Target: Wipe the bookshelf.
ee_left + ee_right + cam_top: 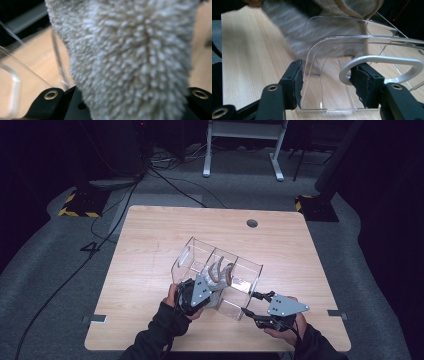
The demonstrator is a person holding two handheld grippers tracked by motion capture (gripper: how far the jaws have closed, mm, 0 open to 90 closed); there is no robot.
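Note:
A clear plastic organizer (pixel 192 251) with several compartments lies at an angle on the wooden table (pixel 150 235). My left gripper (pixel 212 282) is shut on a fluffy grey-white cloth (pixel 220 272) and holds it over the middle compartment. In the left gripper view the cloth (pixel 130 57) spreads between the black jaws of that gripper (pixel 125 100). My right gripper (pixel 249 303) grips the organizer's near right end. In the right gripper view its pads (pixel 295 82) sit on either side of the curved clear wall (pixel 317 55), beside a white-rimmed handle slot (pixel 387 60). The cloth (pixel 287 15) shows blurred behind.
A round cable hole (pixel 252 223) sits near the table's far edge. Beyond the table are black cables on grey floor (pixel 165 180), a white desk frame (pixel 242 130), and two stand bases marked with yellow-black tape (pixel 80 205) (pixel 315 202).

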